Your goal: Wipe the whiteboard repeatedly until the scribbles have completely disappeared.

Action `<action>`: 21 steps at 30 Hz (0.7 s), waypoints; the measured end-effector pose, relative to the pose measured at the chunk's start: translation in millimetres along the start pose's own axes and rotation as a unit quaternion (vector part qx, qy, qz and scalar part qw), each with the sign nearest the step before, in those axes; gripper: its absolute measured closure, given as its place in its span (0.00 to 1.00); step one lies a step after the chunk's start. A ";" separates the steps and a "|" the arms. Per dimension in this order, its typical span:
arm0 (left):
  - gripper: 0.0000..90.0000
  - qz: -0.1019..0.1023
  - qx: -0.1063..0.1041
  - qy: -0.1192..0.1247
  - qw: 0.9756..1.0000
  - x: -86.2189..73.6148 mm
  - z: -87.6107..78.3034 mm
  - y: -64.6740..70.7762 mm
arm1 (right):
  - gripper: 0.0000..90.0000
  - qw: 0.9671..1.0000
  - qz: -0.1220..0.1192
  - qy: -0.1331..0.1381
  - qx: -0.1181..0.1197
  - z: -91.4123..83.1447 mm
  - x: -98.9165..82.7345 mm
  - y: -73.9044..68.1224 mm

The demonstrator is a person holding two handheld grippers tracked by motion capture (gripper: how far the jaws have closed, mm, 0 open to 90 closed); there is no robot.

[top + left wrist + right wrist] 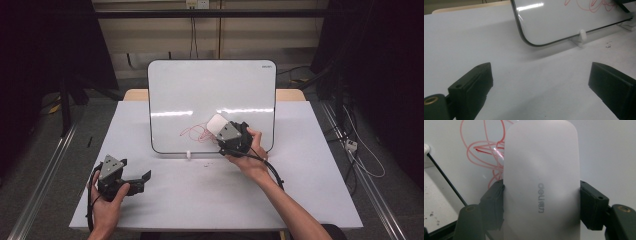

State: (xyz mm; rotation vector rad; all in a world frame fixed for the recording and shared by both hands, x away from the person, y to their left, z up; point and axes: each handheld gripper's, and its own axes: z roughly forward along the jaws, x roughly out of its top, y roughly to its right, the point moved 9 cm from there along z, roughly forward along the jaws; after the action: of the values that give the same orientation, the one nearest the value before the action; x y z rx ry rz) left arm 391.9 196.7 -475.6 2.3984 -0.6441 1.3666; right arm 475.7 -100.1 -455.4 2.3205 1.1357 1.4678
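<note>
Clamping eraser (541,182) | right hand-held gripper (541,205) | against whiteboard (200,90) scribble

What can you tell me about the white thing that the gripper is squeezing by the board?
It is a whiteboard eraser, smooth white plastic by its look, long with rounded corners and grey lettering on its back. The right gripper clamps its two sides. It is held against the whiteboard, over red scribbles.

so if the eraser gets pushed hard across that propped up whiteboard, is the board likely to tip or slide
Quite possibly. The whiteboard leans upright on small white feet, so a hard push could rock it backward. The table looks smooth, so the feet may slide. The eraser, clamped in the right gripper, looks smooth-shelled and might slip.
</note>
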 end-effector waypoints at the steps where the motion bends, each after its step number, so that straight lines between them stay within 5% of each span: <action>1: 0.06 -0.001 0.000 0.001 1.000 0.3 -0.4 0.1 | 0.35 1.000 0.001 -0.002 0.000 -0.6 -0.8 0.5; 9: 0.06 -0.004 0.003 0.000 1.000 -0.7 -1.9 -2.4 | 0.35 1.000 0.009 -0.008 -0.006 -4.1 -7.8 9.0; 21: 0.06 -0.002 0.003 -0.001 1.000 -0.4 -0.7 -1.0 | 0.35 0.998 0.052 -0.010 -0.027 -7.9 -14.1 29.0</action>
State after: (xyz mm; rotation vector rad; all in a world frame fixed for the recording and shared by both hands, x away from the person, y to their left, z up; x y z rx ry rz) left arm 391.8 198.0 -475.7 2.4051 -0.6370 1.3671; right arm 480.7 -131.8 -446.6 2.3848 0.9703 1.4875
